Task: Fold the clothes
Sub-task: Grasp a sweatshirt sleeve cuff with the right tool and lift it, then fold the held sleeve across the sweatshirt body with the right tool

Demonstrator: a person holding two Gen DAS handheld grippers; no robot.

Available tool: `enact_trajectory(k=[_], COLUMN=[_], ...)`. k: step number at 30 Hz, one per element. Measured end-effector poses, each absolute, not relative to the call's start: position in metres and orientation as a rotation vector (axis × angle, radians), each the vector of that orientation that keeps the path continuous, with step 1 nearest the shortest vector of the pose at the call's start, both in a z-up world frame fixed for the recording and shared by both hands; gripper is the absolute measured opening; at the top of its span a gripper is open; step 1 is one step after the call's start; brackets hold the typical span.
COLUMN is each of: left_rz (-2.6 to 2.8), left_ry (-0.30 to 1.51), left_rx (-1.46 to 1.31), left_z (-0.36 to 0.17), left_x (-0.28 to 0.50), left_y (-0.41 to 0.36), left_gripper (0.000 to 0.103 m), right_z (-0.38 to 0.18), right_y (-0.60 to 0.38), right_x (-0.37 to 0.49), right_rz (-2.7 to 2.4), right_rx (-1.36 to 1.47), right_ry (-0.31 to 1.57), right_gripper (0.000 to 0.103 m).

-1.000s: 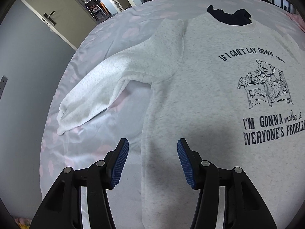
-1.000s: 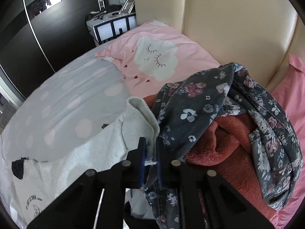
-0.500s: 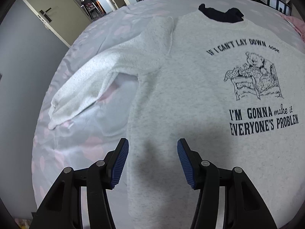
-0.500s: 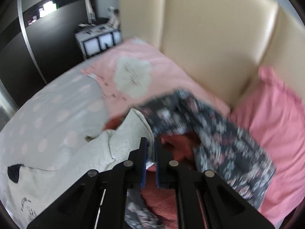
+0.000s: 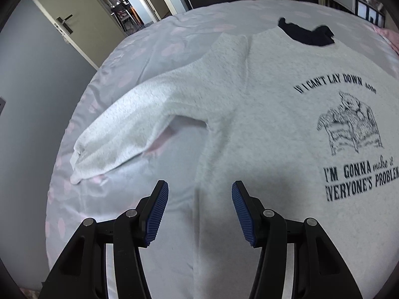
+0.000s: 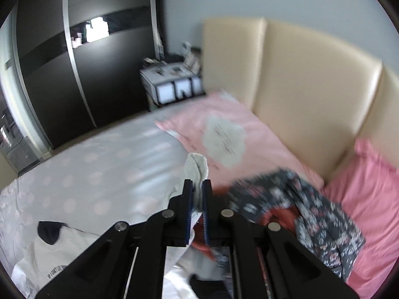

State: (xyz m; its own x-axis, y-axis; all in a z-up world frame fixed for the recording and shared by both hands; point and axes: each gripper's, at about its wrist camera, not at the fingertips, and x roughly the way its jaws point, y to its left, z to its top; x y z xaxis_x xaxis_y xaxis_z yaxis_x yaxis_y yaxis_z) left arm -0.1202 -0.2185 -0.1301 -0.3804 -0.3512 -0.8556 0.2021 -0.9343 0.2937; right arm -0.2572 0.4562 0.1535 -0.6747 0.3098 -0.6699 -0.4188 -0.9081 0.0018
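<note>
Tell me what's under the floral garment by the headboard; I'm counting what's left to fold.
A rust-red fabric shows beneath the dark floral garment, both lying by the pink pillow. How far the red piece extends, or whether more lies under it, is hidden by the garment and blur.

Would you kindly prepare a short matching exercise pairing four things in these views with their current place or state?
Things:
1. left gripper
2. right gripper
3. sweatshirt
4. floral garment

States:
A. spread print-side up on the bed cover
B. heaped by the pink pillows near the headboard
C. shut on a sleeve cuff
D. open, over the sweatshirt's side edge

Pairs: 1-D, 2-C, 3-A, 4-B
</note>
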Motion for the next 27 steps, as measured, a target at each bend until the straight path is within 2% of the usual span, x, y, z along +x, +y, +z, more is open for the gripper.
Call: enact_trajectory(k=[7, 13, 15, 21, 27], left_rz=[-2.369, -2.339, -2.323, -2.276, -2.302], left_ry=[-0.071, -0.240, -0.293, -0.428, -0.381], left_rx=[1.408, 1.397, 1.371, 1.315, 1.300], left_z=[-0.155, -0.172, -0.172, -0.171, -0.156], left_x=[-0.113, -0.117, -0.119, -0.124, -0.117], left_y=[-0.278, -0.296, -0.298, -0.301, -0.306], left_gripper=[0.055, 0.055, 0.055, 0.055, 0.055], right_z=[0.222, 0.238, 0.229, 0.151, 0.073], right_y=[0.297, 0.140, 0.092, 0.007, -0.077], right_x=[-0.298, -0.319, -0.322, -0.318, -0.313], right_rz=[2.691, 2.804, 2.835, 2.922, 2.998], right_rx=[-0.881, -0.888, -0.921, -1.107, -1.304], right_ry=[-0.075, -0.278, -0.341, -0.341, -0.335], right_gripper=[0.007, 0.007, 0.007, 0.007, 0.007])
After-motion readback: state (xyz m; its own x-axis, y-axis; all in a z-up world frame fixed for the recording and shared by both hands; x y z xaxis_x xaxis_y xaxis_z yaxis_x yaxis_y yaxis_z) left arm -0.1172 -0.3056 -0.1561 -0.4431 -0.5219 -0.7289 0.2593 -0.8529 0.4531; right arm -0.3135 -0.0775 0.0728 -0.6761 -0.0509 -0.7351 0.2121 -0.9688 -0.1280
